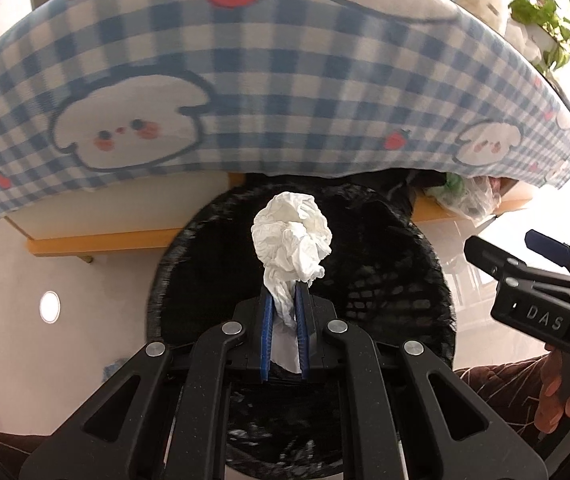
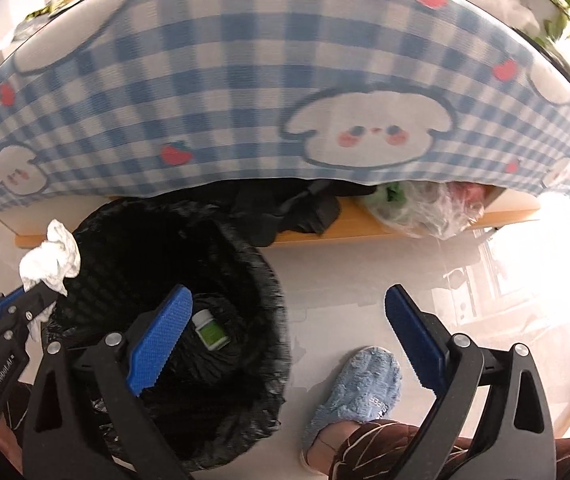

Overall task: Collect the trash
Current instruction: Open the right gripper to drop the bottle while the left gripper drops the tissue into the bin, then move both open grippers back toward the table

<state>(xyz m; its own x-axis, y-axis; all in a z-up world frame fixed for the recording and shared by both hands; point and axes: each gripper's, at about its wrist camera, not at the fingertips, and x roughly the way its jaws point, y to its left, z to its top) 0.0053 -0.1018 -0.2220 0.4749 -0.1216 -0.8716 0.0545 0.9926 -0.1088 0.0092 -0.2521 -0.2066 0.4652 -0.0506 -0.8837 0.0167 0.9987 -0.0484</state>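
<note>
My left gripper [image 1: 285,294] is shut on a crumpled white tissue [image 1: 293,236] and holds it over the open mouth of a black-lined trash bin [image 1: 405,280]. In the right wrist view the tissue [image 2: 51,258] hangs at the bin's [image 2: 261,272] left rim, held by the left gripper [image 2: 47,290]. A small white bottle with a green label [image 2: 209,329] lies at the bottom of the bin. My right gripper [image 2: 285,304] is open and empty, above the bin's right rim and the floor. It also shows at the right of the left wrist view [image 1: 497,248].
A table with a blue-checked cloth [image 1: 265,92] overhangs just behind the bin. A wooden shelf [image 2: 365,228] under it holds dark cloth [image 2: 301,208] and clear plastic bags [image 2: 425,208]. The person's blue slipper [image 2: 357,396] stands on the white floor right of the bin.
</note>
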